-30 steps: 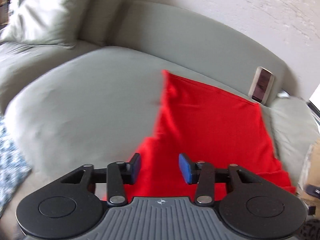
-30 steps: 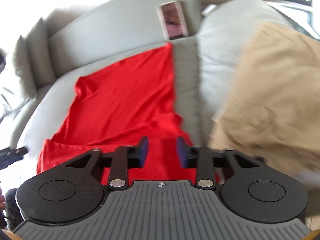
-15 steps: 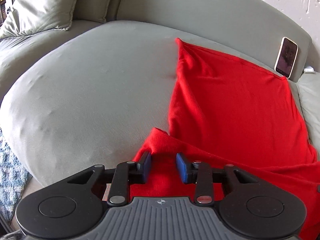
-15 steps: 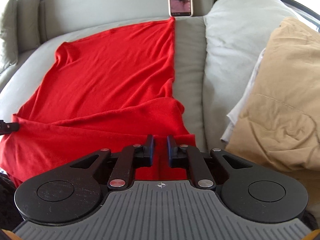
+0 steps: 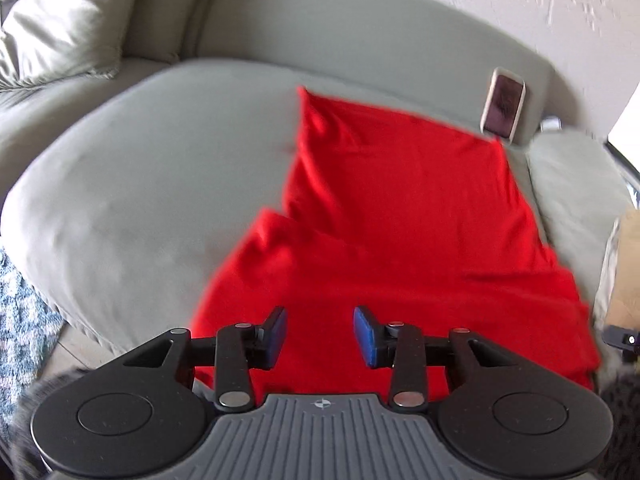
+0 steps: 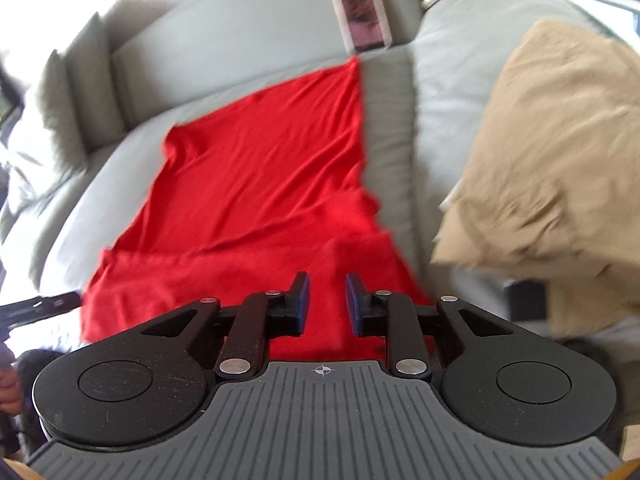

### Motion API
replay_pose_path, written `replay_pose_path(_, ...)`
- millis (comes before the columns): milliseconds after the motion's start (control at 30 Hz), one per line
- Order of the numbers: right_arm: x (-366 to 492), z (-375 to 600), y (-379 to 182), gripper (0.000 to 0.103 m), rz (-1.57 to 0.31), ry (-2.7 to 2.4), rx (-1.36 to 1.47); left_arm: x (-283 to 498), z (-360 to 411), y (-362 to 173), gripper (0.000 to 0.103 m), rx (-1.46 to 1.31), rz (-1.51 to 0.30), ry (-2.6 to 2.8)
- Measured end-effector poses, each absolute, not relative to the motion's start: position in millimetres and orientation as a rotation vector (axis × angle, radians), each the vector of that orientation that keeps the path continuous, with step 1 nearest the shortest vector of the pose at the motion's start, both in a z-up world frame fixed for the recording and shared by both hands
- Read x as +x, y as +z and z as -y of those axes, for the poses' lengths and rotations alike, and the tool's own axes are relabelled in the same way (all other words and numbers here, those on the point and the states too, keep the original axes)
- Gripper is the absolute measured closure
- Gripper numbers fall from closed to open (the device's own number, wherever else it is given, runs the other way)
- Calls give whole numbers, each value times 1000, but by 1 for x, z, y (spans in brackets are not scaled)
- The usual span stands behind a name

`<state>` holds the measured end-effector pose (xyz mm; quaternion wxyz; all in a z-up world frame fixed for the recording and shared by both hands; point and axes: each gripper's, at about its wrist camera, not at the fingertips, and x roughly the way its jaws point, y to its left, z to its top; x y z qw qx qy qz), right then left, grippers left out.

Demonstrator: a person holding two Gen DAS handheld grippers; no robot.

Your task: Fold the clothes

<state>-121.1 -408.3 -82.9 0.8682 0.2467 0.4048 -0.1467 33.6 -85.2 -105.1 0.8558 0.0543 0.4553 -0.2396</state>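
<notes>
A red garment (image 5: 400, 208) lies spread flat on the grey sofa seat (image 5: 160, 168), its near part draping toward the front edge. My left gripper (image 5: 320, 334) hovers over the near left part of the cloth, open, with red fabric showing behind the gap and nothing pinched. In the right wrist view the same red garment (image 6: 260, 168) runs from the backrest toward me. My right gripper (image 6: 323, 304) sits over its near right part; its jaws are opening, and the pads do not press on the cloth.
A phone (image 5: 503, 106) leans against the backrest at the garment's far right corner. A tan garment (image 6: 552, 152) is heaped on the cushion to the right. A grey pillow (image 5: 52, 28) lies at the far left, and a blue patterned rug (image 5: 20, 312) below the sofa.
Half a second ago both grippers were lower and closer to the cloth's near edge with narrower jaws; both have drawn back and the right jaws have widened. The garment lies much as before.
</notes>
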Motion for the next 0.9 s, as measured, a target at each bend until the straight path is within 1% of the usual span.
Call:
replay_pose_path(100,-114,397,-95,76,-903,-291,465,33,98,-128,67,173,-1006,-514)
replay_pose_path(133,-112,394,-102,77,-928,-294,447,34,100,-137,63,188,-1022,-504)
replay_pose_path(167,-111,393,-111,78,-956,-308,430,35,101,-147,58,202,-1038,-494)
replay_pose_path(200,-110,392,-120,84,-975,-324,415,36,99,-151,56,189,-1042,-492)
replay_pose_path(233,-113,391,-124,89,-962,-326,403,36,96,-151,56,168,-1045,-488)
replay_pose_path(267,-115,390,-124,90,-955,-329,395,35,94,-148,56,162,-1045,-485)
replay_pose_path(333,-117,389,-117,90,-964,-337,402,31,91,-140,60,168,-1031,-478)
replay_pose_path(433,-123,394,-104,80,-940,-340,444,27,85,-129,63,156,-994,-480)
replay_pose_path(567,-133,409,-88,79,-861,-370,513,27,84,-122,63,136,-956,-498)
replay_pose_path(667,-133,416,-83,79,-828,-368,559,27,94,-126,63,151,-957,-523)
replay_pose_path(800,-121,411,-100,79,-893,-339,562,30,112,-150,62,233,-1028,-519)
replay_pose_path(900,-115,407,-120,81,-955,-312,568,32,110,-154,60,224,-1030,-534)
